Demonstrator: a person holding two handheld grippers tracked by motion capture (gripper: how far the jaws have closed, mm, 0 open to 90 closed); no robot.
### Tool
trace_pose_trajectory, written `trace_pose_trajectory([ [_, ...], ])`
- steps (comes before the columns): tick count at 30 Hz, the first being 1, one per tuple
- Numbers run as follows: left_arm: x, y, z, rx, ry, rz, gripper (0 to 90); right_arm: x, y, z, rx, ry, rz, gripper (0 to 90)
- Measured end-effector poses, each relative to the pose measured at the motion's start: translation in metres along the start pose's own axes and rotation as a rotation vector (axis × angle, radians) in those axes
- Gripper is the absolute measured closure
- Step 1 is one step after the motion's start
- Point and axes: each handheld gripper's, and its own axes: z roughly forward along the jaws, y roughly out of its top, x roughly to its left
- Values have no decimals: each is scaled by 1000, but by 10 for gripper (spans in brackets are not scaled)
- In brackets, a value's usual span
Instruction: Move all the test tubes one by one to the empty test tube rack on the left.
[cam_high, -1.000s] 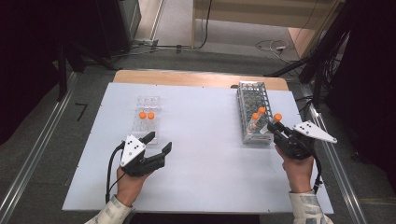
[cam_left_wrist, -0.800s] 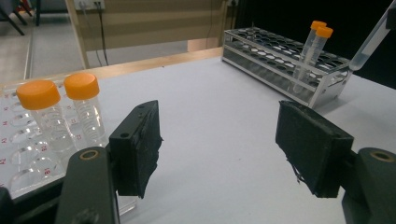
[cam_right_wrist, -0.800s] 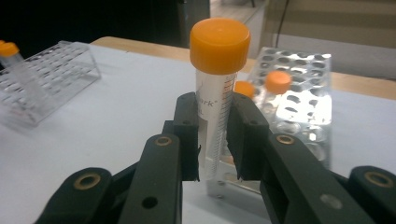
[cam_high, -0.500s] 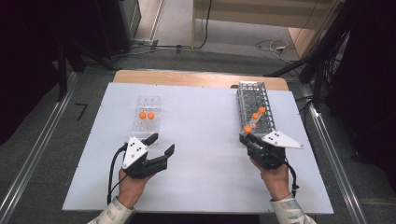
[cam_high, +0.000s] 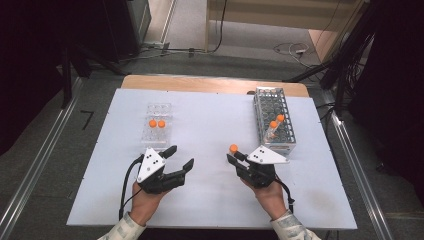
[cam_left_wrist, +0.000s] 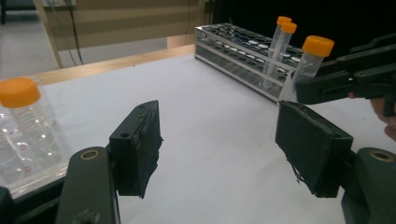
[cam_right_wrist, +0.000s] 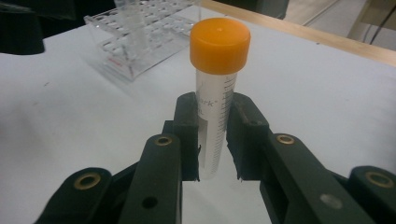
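My right gripper (cam_high: 236, 156) is shut on a clear tube with an orange cap (cam_high: 233, 148), held upright over the middle of the white table. The right gripper view shows the pads (cam_right_wrist: 187, 135) pressing the tube (cam_right_wrist: 215, 107) from both sides. My left gripper (cam_high: 180, 156) stands open and empty a little to the left. In the left gripper view its jaws frame bare table, with the held tube (cam_left_wrist: 312, 58) beyond them at the right. A small clear rack (cam_high: 159, 131) holds two orange-capped tubes (cam_high: 157, 123).
A long metal rack (cam_high: 274, 107) stands at the right of the table with two orange-capped tubes (cam_high: 276, 122) leaning in it. The white table top (cam_high: 210, 205) ends in a wooden edge (cam_high: 200, 82) at the far side. Cables and dark stands lie on the floor beyond.
My right gripper has moved left with the tube, from beside the metal rack to the middle of the table. The left gripper has hardly moved.
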Motion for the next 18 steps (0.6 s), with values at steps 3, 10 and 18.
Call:
trace_pose_trajectory([
  [3, -4, 1, 2, 1, -18, 6, 313, 10, 1, 6, 10, 27, -14, 722],
  [10, -17, 6, 4, -9, -63, 29, 336, 31, 3, 18, 26, 84, -50, 722],
  [18, -27, 7, 7, -10, -113, 47, 461, 51, 7, 27, 37, 147, -90, 722],
])
